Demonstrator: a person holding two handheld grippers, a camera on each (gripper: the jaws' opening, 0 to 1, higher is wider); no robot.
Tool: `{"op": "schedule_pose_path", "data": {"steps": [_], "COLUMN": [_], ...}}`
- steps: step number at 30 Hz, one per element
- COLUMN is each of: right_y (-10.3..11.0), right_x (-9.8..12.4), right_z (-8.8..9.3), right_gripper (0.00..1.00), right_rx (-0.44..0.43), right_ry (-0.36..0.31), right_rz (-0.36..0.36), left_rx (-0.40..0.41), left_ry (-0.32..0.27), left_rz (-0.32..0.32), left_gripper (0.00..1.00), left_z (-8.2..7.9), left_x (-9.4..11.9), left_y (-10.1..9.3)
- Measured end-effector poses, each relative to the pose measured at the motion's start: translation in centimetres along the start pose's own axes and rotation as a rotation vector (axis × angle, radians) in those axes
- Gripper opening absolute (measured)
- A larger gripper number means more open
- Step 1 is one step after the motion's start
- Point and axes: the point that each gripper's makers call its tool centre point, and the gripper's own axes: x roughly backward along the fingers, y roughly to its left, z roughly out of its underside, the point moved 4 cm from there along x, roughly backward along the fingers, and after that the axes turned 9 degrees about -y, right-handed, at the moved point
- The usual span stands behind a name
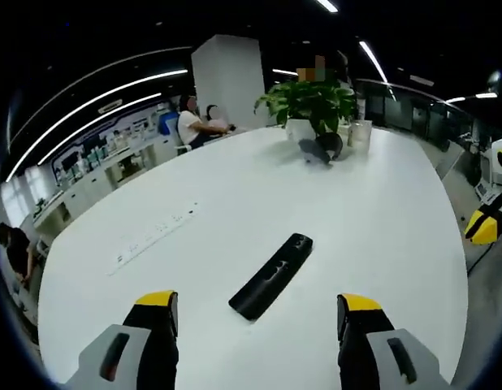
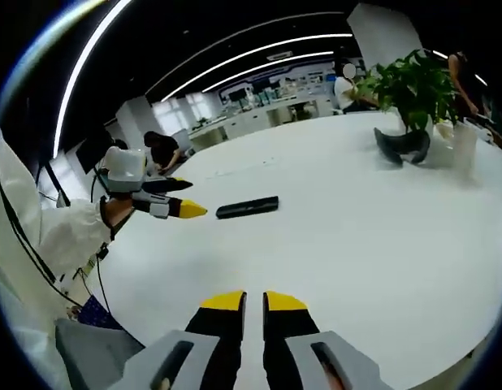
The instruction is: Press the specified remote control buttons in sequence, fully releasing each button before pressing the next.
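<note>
A black remote control (image 1: 271, 276) lies flat on the white table (image 1: 381, 227), slanted, just ahead of my left gripper (image 1: 257, 307). That gripper is open, its yellow-tipped jaws standing wide apart on either side of the remote's near end, not touching it. In the right gripper view the same remote (image 2: 247, 207) lies farther off at the centre left, with the left gripper (image 2: 179, 198) reaching toward it from the left in a white-sleeved hand. My right gripper (image 2: 253, 303) hovers over bare table well short of the remote, its jaws nearly together with nothing between them.
A potted green plant (image 1: 312, 106) and a dark curved object (image 1: 320, 150) stand at the table's far side. A strip of inset sockets (image 1: 153, 236) runs left of the remote. People sit at desks beyond the table (image 1: 194, 122). A yellow and white machine (image 1: 491, 203) stands at the right.
</note>
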Motion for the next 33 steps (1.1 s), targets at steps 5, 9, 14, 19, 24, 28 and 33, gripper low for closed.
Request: {"op": "schedule_pose_path", "data": {"steps": [5, 9, 14, 19, 24, 28, 33], "right_y": [-0.2, -0.2, -0.3, -0.4, -0.3, -0.3, -0.3], "right_x": [-0.4, -0.5, -0.6, -0.8, -1.0, -1.2, -1.1], "right_z": [0.7, 0.8, 0.9, 1.0, 1.2, 1.2, 1.1], "right_gripper": [0.0, 0.0, 0.0, 0.0, 0.0, 0.0, 0.0], "right_rx": [-0.001, -0.012, -0.012, 0.006, 0.003, -0.008, -0.014], "right_ry": [0.035, 0.045, 0.054, 0.067, 0.08, 0.083, 0.084], "right_rz": [0.001, -0.001, -0.002, -0.007, -0.013, -0.015, -0.016], "left_rx": [-0.014, -0.076, -0.132, -0.169, -0.224, -0.252, -0.271], "left_ry": [0.032, 0.064, 0.104, 0.138, 0.175, 0.216, 0.27], "left_rz": [0.043, 0.083, 0.116, 0.143, 0.189, 0.233, 0.291], "left_gripper": [0.78, 0.74, 0.7, 0.67, 0.6, 0.53, 0.47], "left_z": [0.7, 1.2, 1.8, 2.1, 2.0, 2.2, 2.4], "left_x": [-1.5, -2.5, -3.4, -4.2, -5.0, -5.6, -6.1], "left_y": [-0.2, -0.3, -0.1, 0.3, 0.7, 0.7, 0.7]}}
